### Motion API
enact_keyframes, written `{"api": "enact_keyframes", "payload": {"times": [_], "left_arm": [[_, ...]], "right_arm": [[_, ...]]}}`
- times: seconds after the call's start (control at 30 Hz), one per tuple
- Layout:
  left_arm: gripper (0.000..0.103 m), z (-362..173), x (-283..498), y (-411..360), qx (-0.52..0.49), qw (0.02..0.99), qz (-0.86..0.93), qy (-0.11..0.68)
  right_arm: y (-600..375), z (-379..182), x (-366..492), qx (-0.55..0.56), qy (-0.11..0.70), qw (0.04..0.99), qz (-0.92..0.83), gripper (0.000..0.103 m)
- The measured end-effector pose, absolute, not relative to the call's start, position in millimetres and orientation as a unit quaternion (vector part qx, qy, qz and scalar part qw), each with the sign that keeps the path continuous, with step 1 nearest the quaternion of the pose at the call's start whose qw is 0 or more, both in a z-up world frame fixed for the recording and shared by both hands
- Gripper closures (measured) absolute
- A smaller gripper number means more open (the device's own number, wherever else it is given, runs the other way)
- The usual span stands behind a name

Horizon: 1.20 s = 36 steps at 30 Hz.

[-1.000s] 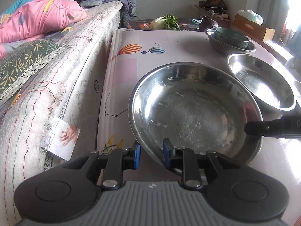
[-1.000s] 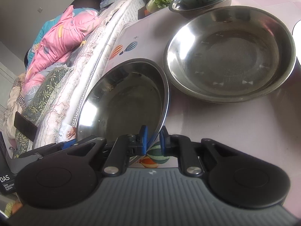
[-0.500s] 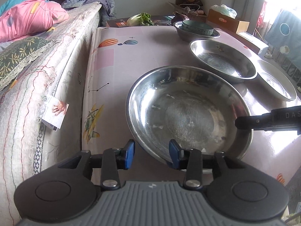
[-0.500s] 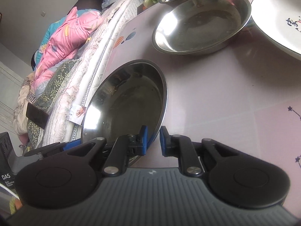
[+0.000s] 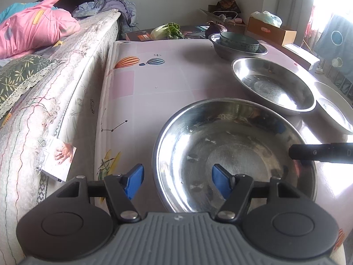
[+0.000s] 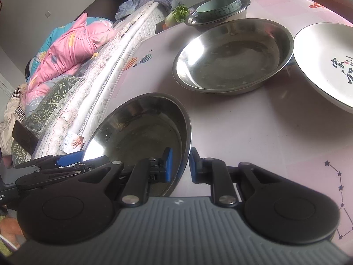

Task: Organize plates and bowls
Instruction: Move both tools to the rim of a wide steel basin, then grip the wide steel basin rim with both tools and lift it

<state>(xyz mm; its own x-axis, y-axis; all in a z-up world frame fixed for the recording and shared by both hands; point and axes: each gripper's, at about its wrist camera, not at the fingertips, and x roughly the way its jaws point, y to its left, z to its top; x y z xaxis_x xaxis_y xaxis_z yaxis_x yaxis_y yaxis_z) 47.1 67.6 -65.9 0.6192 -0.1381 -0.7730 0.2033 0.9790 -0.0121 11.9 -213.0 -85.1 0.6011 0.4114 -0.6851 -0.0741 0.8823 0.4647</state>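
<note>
**Right claw pinches the near steel bowl's rim as the left claw lets go**

A wide stainless steel bowl (image 5: pixel 233 154) sits on the desk (image 5: pixel 176 75), which is covered in a pale pink cloth printed with hot-air balloons and star patterns. The left claw (image 5: pixel 177 182) has just been opening: its blue pads (image 5: pixel 133 182) now stand wide, one outside the bowl's near rim and one over the inside, neither pressing on the metal.

The right claw (image 6: pixel 179 165) straddles the opposite rim of the same bowl (image 6: pixel 141 137). Its jaws are narrow, with the thin steel edge running between the two blue pads and a sliver of gap still visible on the outer side; it appears to be gripping the rim. From the left wrist view, one black finger of that claw (image 5: pixel 320 152) reaches in over the bowl's right edge.

Beyond this bowl lies a second steel bowl (image 6: pixel 233 55), empty and just apart from it. A white plate (image 6: pixel 326 66) with dark brush lettering overlaps that second bowl's far rim. Further back, a smaller steel bowl (image 5: pixel 238 48) carries a teal ceramic bowl (image 5: pixel 239 42) nested inside it.

A bed (image 5: pixel 66 84) runs along the desk's left edge, with a pink quilt (image 5: pixel 30 35) piled on it. Leafy greens (image 5: pixel 168 31) rest past the desk's far end, and a cardboard box (image 5: pixel 271 33) stands near the window.
</note>
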Motion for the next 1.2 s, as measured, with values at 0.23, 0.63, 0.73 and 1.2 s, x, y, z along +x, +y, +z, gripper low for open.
{"api": "enact_keyframes", "payload": {"times": [0.23,0.63,0.73,1.2], "left_arm": [[0.039,-65,53,63,0.032,0.897,-0.099,0.430],[0.039,-60,29,68,-0.018,0.871,-0.155,0.466],[0.039,-60,29,64,-0.003,0.876,-0.151,0.458],[0.039,-73,35,55,0.020,0.877,-0.135,0.462]], "right_arm": [[-210,-86,21,0.199,0.426,0.872,0.134,0.086],[-222,-79,15,0.178,0.422,0.880,0.124,0.086],[-227,-84,14,0.186,0.421,0.879,0.122,0.086],[-216,-88,11,0.170,0.421,0.882,0.128,0.086]]}}
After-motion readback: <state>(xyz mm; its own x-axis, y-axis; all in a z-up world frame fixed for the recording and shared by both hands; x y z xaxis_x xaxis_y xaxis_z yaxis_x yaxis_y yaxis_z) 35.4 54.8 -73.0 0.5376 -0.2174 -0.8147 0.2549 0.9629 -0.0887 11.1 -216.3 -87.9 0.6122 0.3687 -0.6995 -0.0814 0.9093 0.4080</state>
